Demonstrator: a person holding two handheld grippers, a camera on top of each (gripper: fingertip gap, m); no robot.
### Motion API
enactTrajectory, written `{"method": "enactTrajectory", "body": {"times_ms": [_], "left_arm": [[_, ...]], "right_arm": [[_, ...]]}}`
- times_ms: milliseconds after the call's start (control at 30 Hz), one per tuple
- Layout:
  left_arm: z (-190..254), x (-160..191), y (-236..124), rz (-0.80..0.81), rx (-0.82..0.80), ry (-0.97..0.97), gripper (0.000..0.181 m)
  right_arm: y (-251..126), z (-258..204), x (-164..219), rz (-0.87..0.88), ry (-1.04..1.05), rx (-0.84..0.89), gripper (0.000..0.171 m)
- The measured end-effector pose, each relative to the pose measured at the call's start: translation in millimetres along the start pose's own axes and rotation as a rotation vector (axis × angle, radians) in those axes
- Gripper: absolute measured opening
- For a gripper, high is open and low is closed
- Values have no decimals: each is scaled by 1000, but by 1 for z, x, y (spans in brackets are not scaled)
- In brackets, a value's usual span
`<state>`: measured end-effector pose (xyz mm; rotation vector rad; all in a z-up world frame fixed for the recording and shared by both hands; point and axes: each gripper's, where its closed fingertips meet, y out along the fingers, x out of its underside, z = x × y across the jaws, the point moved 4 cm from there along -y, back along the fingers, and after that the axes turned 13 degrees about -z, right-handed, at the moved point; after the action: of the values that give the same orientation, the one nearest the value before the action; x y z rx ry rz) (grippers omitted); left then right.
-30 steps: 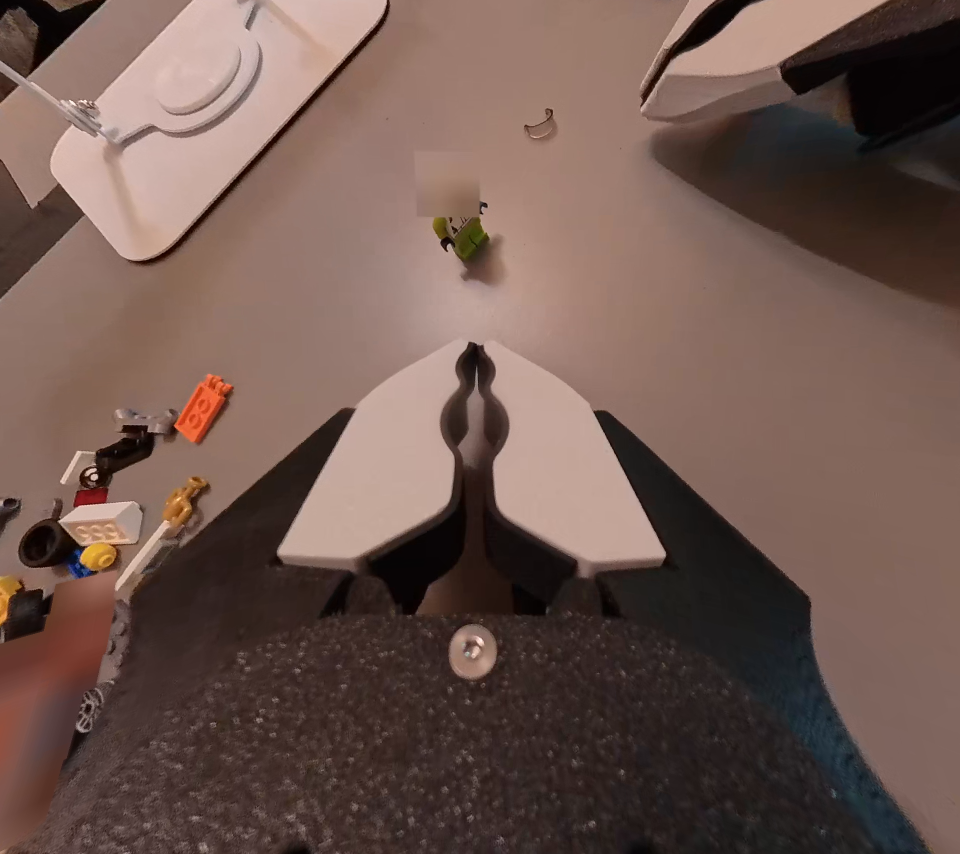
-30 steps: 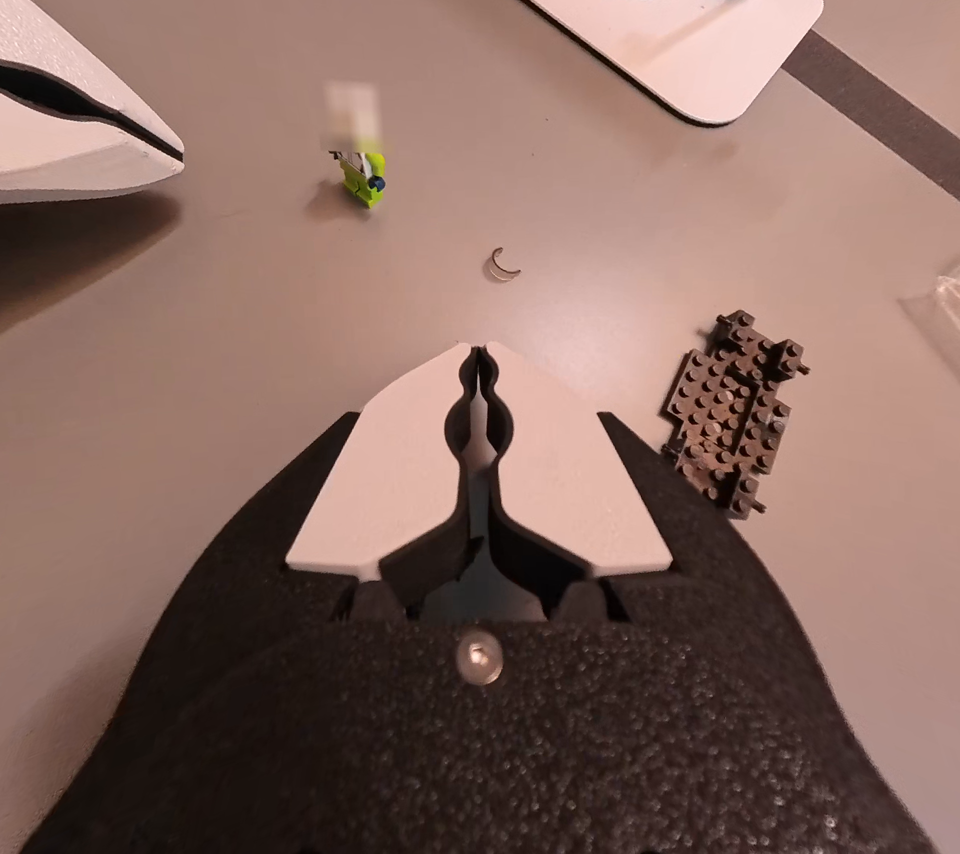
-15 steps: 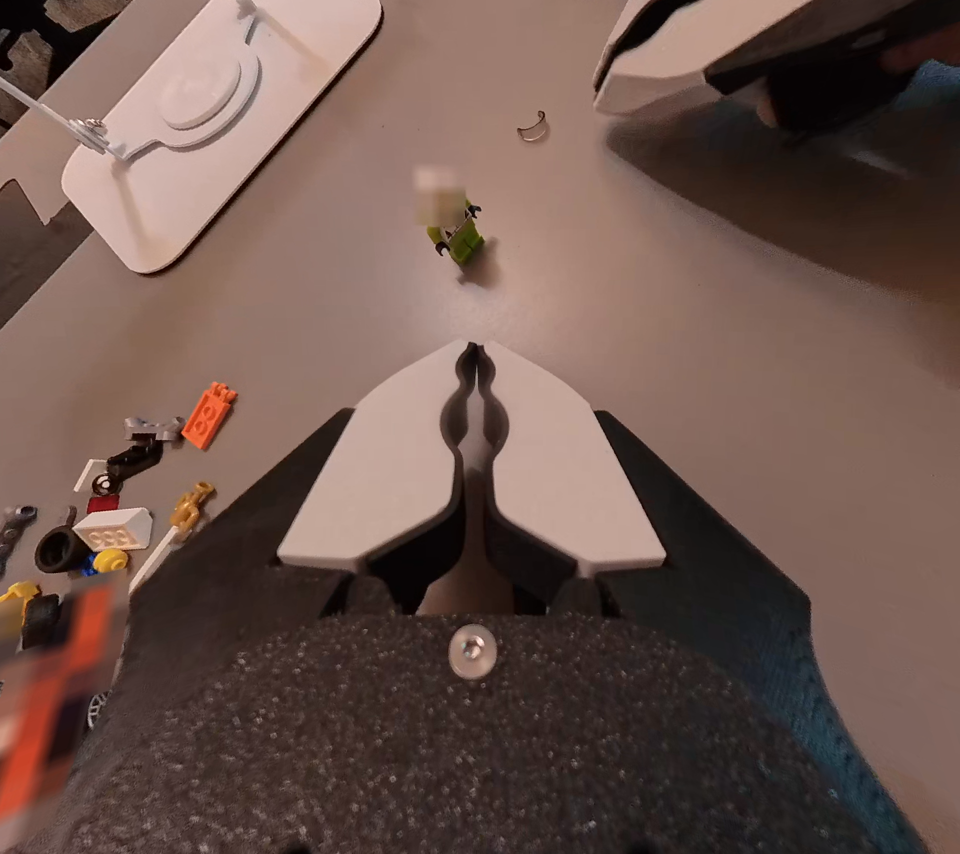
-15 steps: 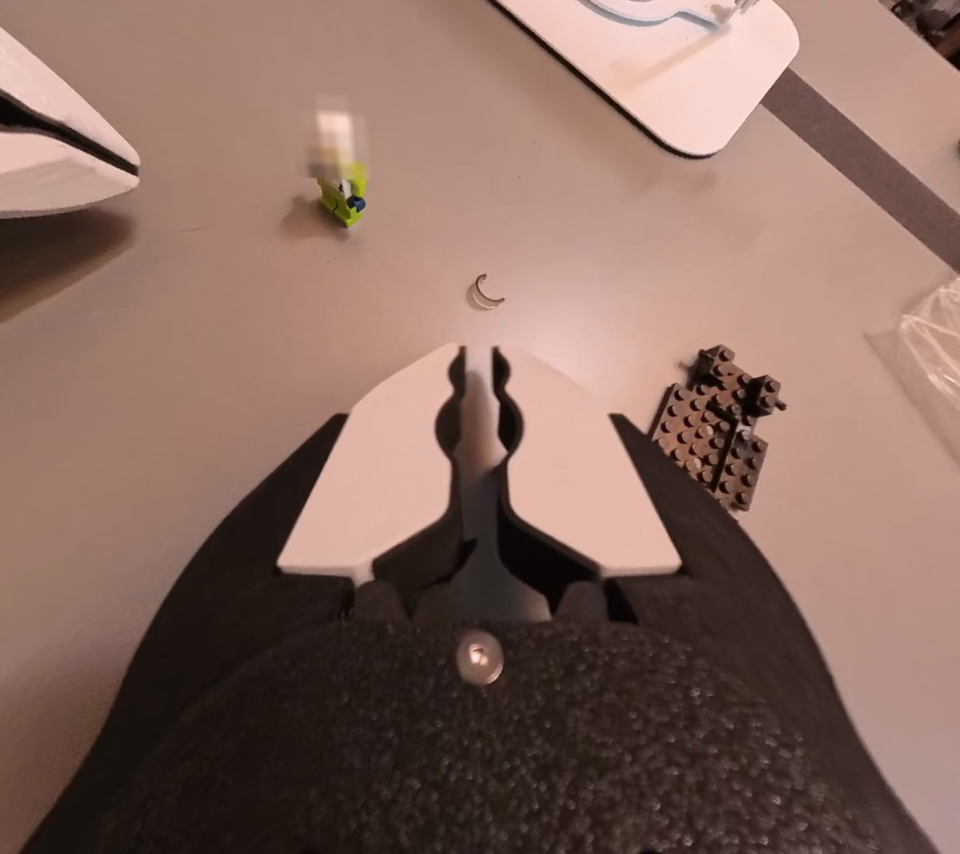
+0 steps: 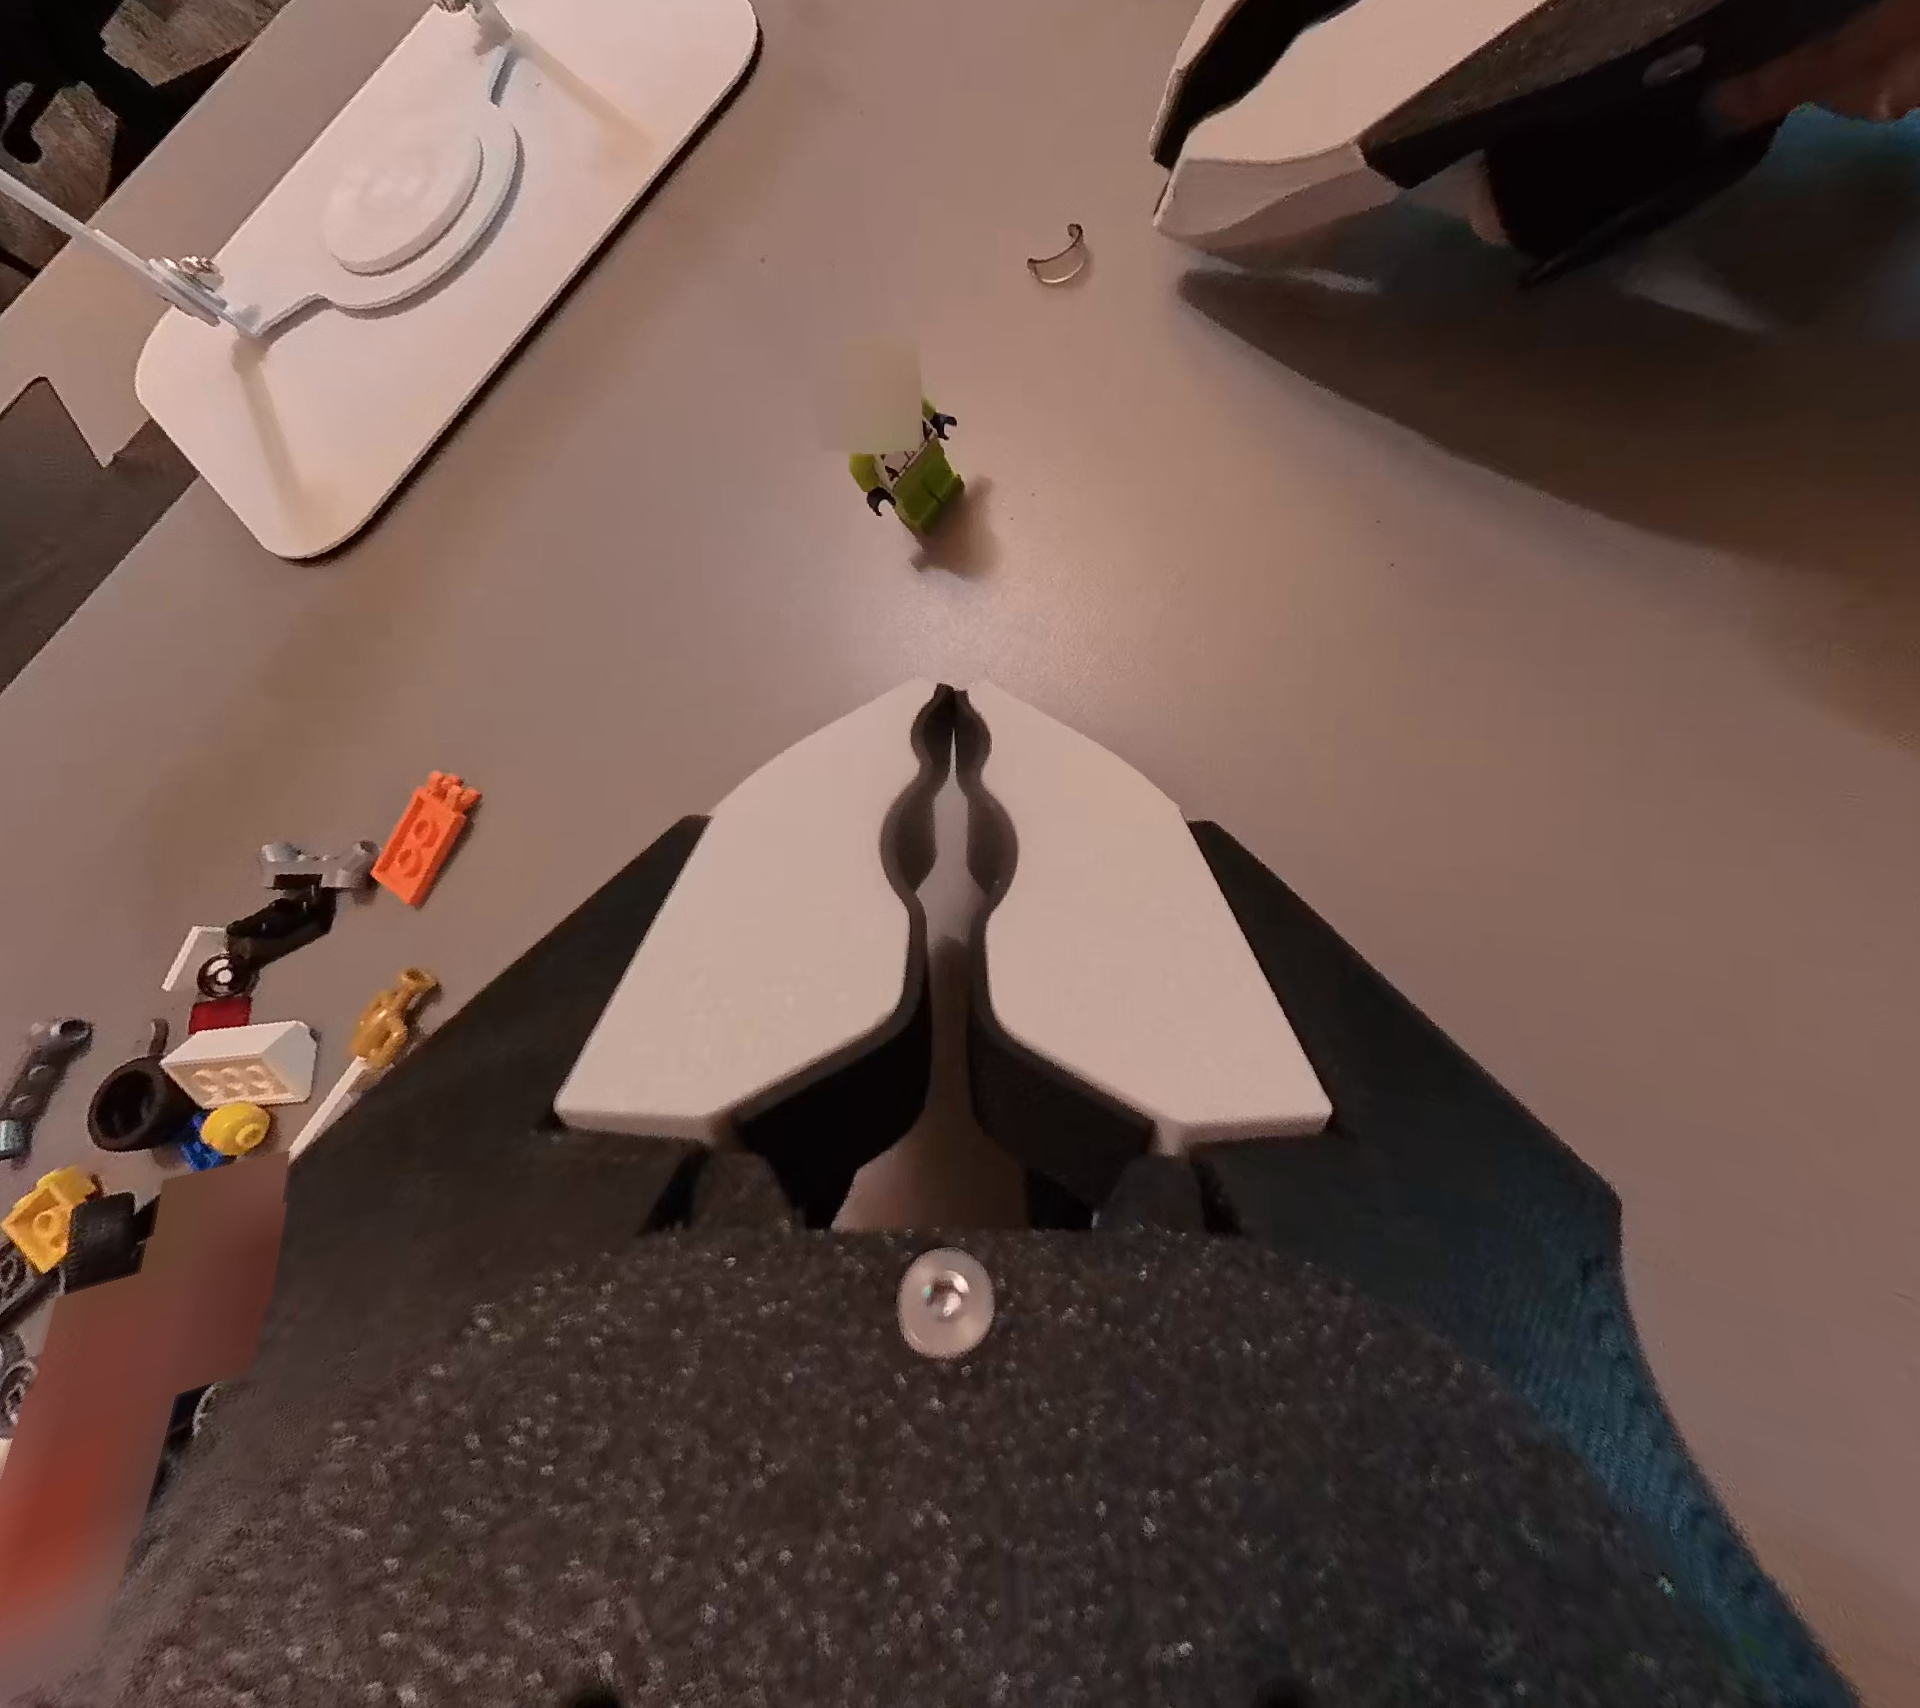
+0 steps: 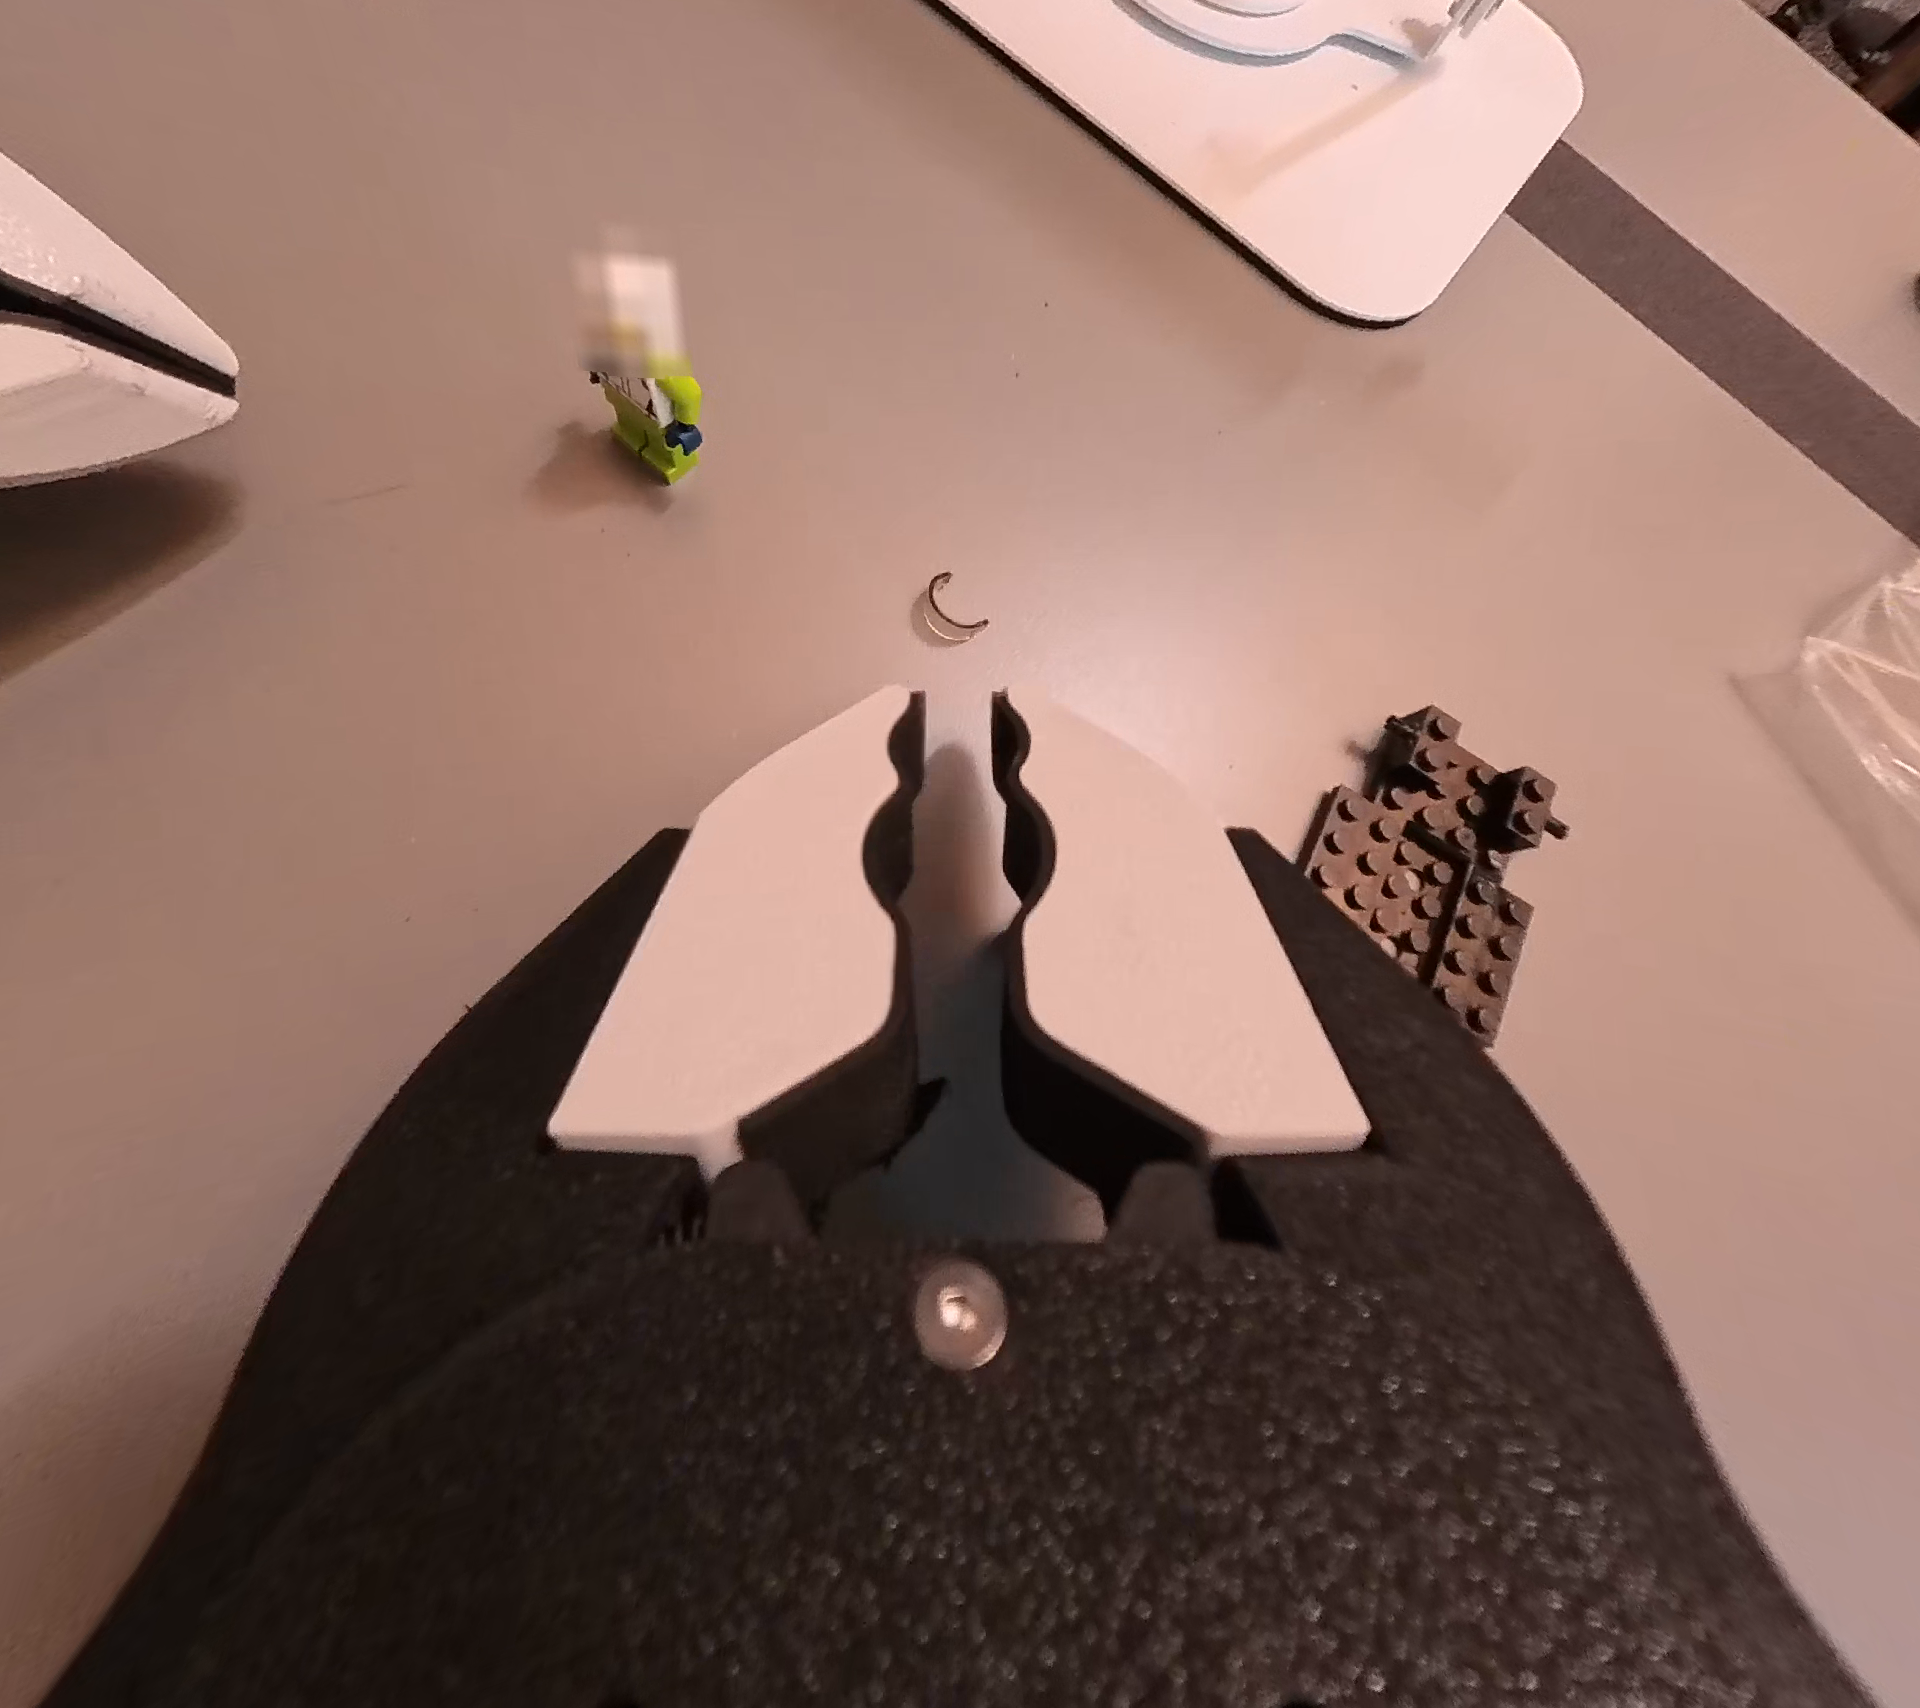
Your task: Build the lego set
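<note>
No piece sits inside any container; one lime-green minifigure stands upright on the grey surface, between the two grippers. One clear curved piece lies just ahead of the right gripper, whose tips are slightly parted and empty, with one dark studded plate assembly beside it. The left gripper is clenched on nothing, with loose bricks to its left, one of them an orange plate.
</note>
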<state>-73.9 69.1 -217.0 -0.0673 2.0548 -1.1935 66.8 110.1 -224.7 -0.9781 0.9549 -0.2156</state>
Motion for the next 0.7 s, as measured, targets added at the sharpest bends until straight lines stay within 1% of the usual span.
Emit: {"method": "enactTrajectory", "body": {"times_ms": [167,467,600,700], "left_arm": [[0,0,0,1,1,-1,0],[-5,0,-3,11,-6,-14,0],[-9,1,-2,10,-12,-20,0],[-11,2,-1,11,-5,-29,0]], "right_arm": [[-1,2,-1,5,-1,16,0],[-5,7,0,33,-28,9,2],[-10,15,-7,93,-91,-49,4],[-9,17,-10,95,-130,-75,7]]}}
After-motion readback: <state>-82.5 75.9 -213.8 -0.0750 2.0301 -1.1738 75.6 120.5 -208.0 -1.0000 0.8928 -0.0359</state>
